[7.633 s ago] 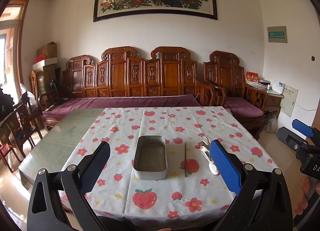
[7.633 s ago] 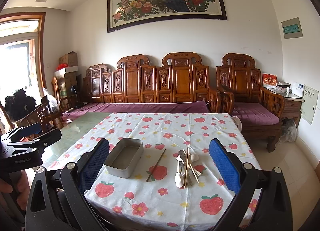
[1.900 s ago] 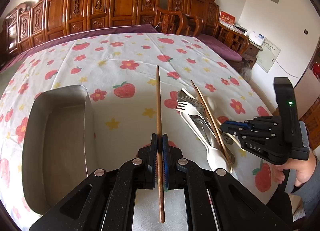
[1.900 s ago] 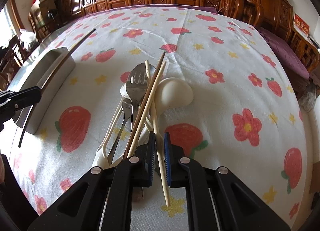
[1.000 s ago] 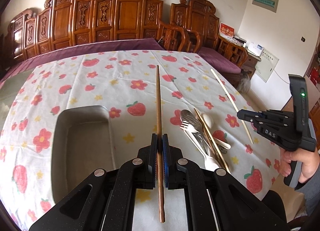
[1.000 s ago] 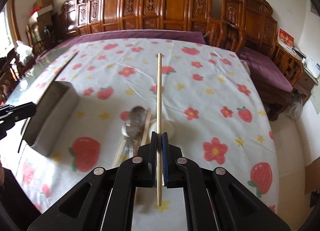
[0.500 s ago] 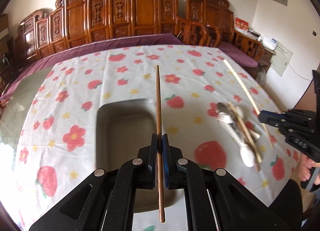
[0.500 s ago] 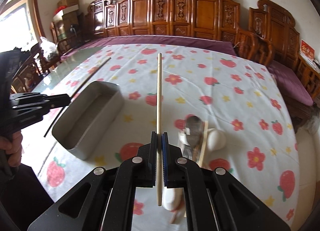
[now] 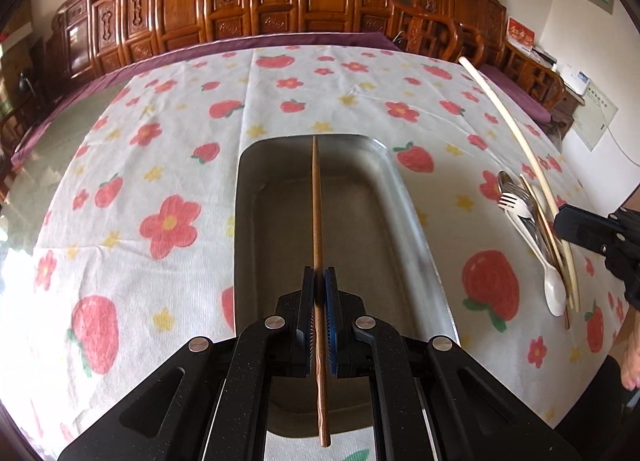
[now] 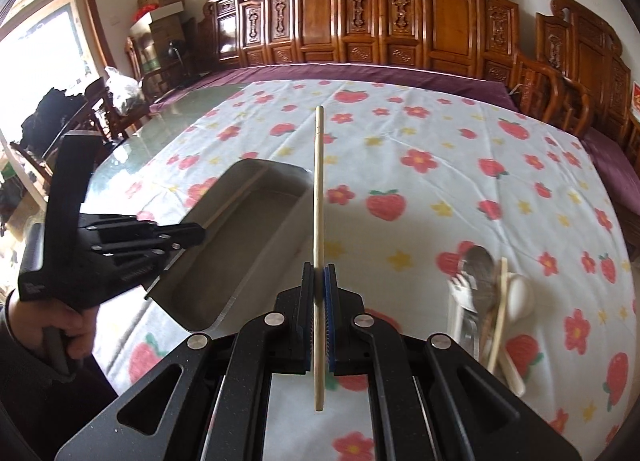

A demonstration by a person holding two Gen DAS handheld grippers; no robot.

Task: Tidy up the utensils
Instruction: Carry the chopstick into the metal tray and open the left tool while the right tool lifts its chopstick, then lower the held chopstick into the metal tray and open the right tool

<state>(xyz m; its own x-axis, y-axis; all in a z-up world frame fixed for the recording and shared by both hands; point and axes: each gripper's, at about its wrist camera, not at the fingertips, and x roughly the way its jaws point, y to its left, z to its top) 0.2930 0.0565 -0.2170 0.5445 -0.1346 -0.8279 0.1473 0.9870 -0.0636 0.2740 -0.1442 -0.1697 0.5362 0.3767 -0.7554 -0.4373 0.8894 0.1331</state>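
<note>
My left gripper (image 9: 319,281) is shut on a dark brown chopstick (image 9: 317,213), which hangs lengthwise above the metal tray (image 9: 416,229). My right gripper (image 10: 319,277) is shut on a pale wooden chopstick (image 10: 319,189), held just right of the tray (image 10: 200,313) and above the cloth. In the right wrist view the left gripper (image 10: 192,235) hovers over the tray's near end with its chopstick. In the left wrist view the right gripper (image 9: 568,223) is at the right edge, its pale chopstick (image 9: 504,117) slanting up. The utensil pile (image 9: 536,233), with fork, spoons and chopsticks, lies on the table at the right (image 10: 488,293).
A strawberry-and-flower tablecloth (image 9: 160,165) covers the table. Carved wooden benches (image 10: 400,21) with purple cushions run along the far side. Bare glass tabletop (image 10: 132,145) lies left of the cloth, with chairs and boxes beyond it. A person's hand (image 10: 68,325) holds the left gripper.
Both grippers have moved left with their chopsticks. The left one sank and now hangs centred over the tray; the right one has left the utensil pile and come beside the tray.
</note>
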